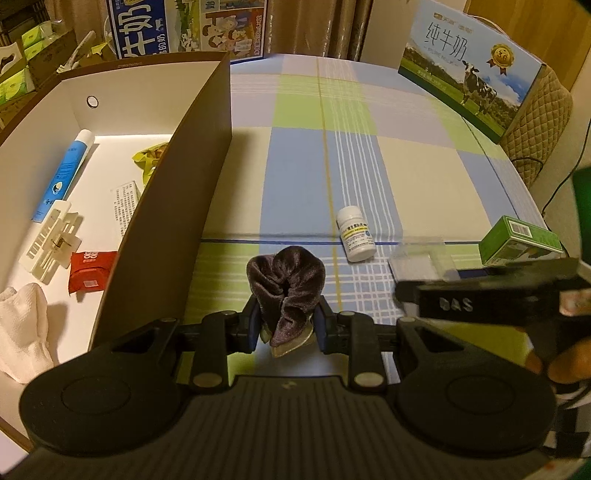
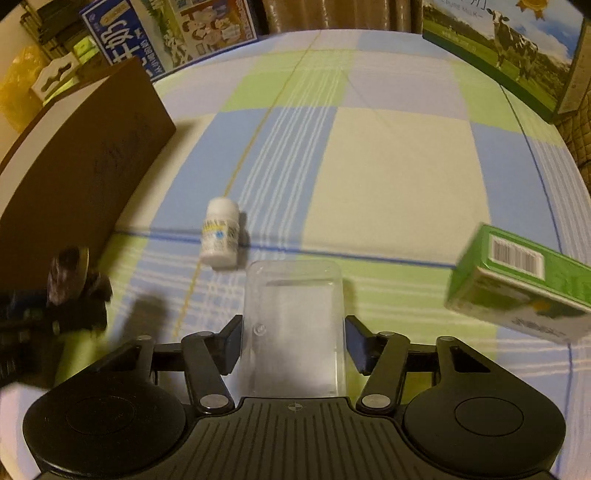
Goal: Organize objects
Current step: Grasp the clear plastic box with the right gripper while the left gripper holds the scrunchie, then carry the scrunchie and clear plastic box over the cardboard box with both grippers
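Observation:
My left gripper (image 1: pixel 288 325) is shut on a dark brown velvet scrunchie (image 1: pixel 286 284), held just above the table right of the brown box wall (image 1: pixel 177 206). The open box (image 1: pixel 110 155) holds a blue tube (image 1: pixel 62 170), a white clip (image 1: pixel 51 240), a red packet (image 1: pixel 90 271), a white cloth (image 1: pixel 22 328) and a snack pack (image 1: pixel 149 158). My right gripper (image 2: pixel 293 343) has its pads against a clear plastic case (image 2: pixel 293 317). A white pill bottle (image 1: pixel 355 234) (image 2: pixel 220 232) lies on the table. A green carton (image 1: pixel 521 242) (image 2: pixel 524 284) lies at right.
The table has a blue, green and cream checked cloth (image 1: pixel 413 166). Milk cartons stand at the back left (image 1: pixel 188 26) and back right (image 1: pixel 476 70). A quilted chair back (image 1: pixel 543 118) is beyond the right edge. The left gripper with the scrunchie shows blurred in the right wrist view (image 2: pixel 74 291).

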A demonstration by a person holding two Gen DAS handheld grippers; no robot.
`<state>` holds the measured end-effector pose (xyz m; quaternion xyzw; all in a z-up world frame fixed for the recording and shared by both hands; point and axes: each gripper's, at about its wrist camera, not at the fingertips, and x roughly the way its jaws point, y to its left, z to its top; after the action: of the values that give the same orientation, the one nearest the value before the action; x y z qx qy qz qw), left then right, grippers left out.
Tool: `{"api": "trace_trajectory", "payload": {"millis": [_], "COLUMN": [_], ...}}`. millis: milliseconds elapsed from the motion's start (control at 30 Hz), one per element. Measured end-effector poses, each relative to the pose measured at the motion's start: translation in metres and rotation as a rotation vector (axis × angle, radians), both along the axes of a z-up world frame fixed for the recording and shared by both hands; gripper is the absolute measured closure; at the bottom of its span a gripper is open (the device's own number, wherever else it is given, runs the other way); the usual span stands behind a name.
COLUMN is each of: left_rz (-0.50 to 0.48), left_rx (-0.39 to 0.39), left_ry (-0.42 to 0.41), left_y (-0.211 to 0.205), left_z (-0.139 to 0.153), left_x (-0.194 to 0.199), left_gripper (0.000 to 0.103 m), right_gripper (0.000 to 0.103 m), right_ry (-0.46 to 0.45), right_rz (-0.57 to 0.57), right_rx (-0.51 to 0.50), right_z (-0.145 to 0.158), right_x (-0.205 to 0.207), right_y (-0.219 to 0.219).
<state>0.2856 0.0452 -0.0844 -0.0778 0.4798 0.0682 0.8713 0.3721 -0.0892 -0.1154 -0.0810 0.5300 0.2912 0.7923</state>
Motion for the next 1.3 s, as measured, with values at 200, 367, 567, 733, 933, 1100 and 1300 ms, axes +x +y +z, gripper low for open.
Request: {"api": "trace_trajectory", "payload": {"millis": [200, 367, 567, 733, 933, 1100, 1300], "left_rz": [-0.012, -0.018, -0.018, -0.019, -0.029, -0.045, -0.063], "left_rx": [-0.011, -0.011, -0.014, -0.025, -0.032, -0.043, -0.072], "left_ry": [0.000, 0.002, -0.005, -0.006, -0.011, -0.019, -0.058], "left_y": [-0.004, -0.007, -0.011, -0.014, -0.018, -0.020, -0.015], "left_z": [0.001, 0.003, 0.007, 0.008, 0.009, 0.013, 0.030], "left_x": [-0.003, -0.009, -0.017, -0.025, -0.038, -0.051, -0.070], "left_gripper": [0.078, 0.078, 0.078, 0.078, 0.078, 0.078, 0.078], "right_gripper": [0.049, 0.049, 0.049, 0.049, 0.050, 0.050, 0.050], "right_ry": [-0.008, -0.009, -0.008, 0.004, 0.042, 0.052, 0.061], "right_rz": [0.002, 0.014, 0.034, 0.034, 0.010, -0.004, 0.008], "right_rx": [-0.029, -0.028, -0.018, -0.011, 0.020, 0.055, 0.147], "right_z": [0.000, 0.000, 0.002, 0.003, 0.007, 0.018, 0.047], "right_x": [-0.017, -0.027, -0.039, -0.050, -0.063, -0.073, -0.088], "right_y": [-0.021, -0.028, -0.040, -0.049, -0.063, -0.074, -0.075]}}
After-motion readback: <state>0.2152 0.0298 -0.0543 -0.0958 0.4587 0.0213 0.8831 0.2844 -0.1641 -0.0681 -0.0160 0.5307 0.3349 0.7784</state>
